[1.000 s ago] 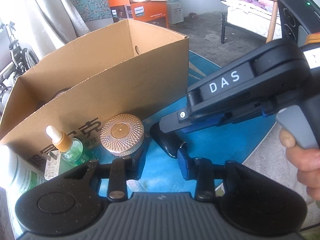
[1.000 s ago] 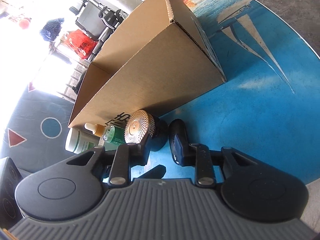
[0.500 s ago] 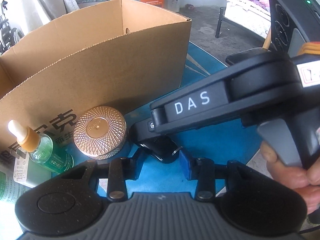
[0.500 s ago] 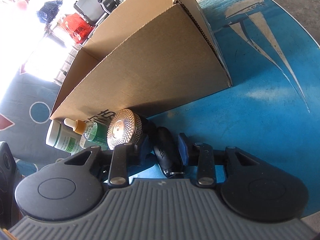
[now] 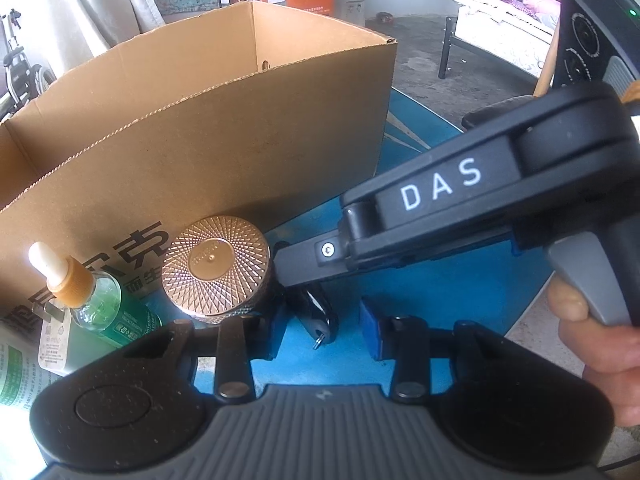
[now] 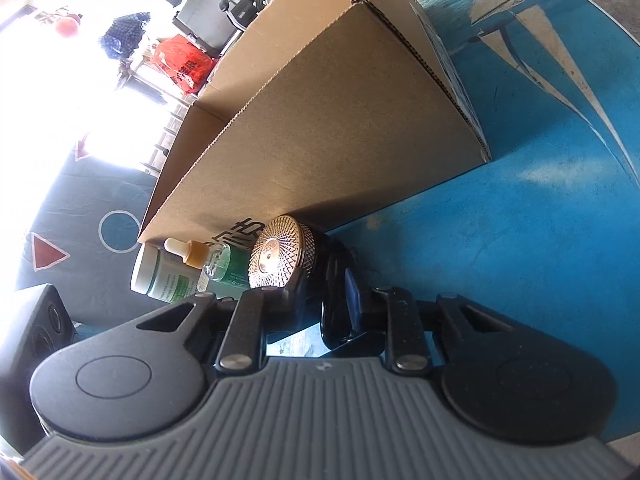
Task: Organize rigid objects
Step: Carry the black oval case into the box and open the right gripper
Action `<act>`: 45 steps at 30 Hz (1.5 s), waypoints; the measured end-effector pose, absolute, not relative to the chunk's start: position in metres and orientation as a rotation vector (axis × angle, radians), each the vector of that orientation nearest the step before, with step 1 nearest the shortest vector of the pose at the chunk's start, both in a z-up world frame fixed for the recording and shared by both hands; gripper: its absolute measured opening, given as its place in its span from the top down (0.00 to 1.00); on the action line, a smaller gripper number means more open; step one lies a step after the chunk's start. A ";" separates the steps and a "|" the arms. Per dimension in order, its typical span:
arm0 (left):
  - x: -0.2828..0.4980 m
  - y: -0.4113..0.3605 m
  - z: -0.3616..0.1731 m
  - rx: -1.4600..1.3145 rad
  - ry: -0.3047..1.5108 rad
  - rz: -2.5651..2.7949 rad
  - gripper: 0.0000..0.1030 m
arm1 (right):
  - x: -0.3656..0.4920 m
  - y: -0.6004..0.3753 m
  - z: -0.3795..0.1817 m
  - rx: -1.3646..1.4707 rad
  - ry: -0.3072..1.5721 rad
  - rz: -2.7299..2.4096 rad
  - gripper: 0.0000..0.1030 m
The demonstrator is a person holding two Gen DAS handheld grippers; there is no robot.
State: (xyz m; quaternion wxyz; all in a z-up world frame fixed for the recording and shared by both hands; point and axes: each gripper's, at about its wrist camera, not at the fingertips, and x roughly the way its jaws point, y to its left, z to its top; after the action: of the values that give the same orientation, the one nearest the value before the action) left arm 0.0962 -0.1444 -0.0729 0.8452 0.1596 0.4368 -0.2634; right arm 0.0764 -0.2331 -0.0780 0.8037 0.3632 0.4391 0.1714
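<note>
A small black car key fob [image 5: 316, 314] [image 6: 334, 312] is held tilted just above the blue table, pinched between my right gripper's fingers [image 6: 322, 294]. My right gripper reaches in from the right in the left wrist view [image 5: 304, 280]. My left gripper [image 5: 322, 330] is open and empty, its blue-padded fingers on either side of the fob without touching it. A rose-gold patterned round jar [image 5: 218, 266] [image 6: 280, 258] stands next to the fob. A green dropper bottle [image 5: 96, 304] [image 6: 218, 264] and a white-capped green-label bottle [image 6: 160, 274] lie left of it.
An open cardboard box [image 5: 224, 136] [image 6: 340, 120] stands right behind the objects on the round blue table [image 5: 460, 292] [image 6: 540, 220]. The table's edge curves past on the right. Furniture and orange boxes stand far behind.
My right gripper slid in beside the round jar, shut on the black key fob and tilted it up off the table. My left gripper drew closer and stayed open.
</note>
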 end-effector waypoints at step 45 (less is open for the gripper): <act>0.171 -0.094 0.054 0.184 0.826 -0.343 0.67 | 0.206 -0.197 0.062 0.586 0.903 0.596 0.86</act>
State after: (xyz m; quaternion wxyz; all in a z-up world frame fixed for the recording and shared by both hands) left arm 0.1711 -0.0941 0.0537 0.8976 0.0887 0.3987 -0.1656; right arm 0.2055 -0.1966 0.0624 0.8164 0.2750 0.4237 0.2797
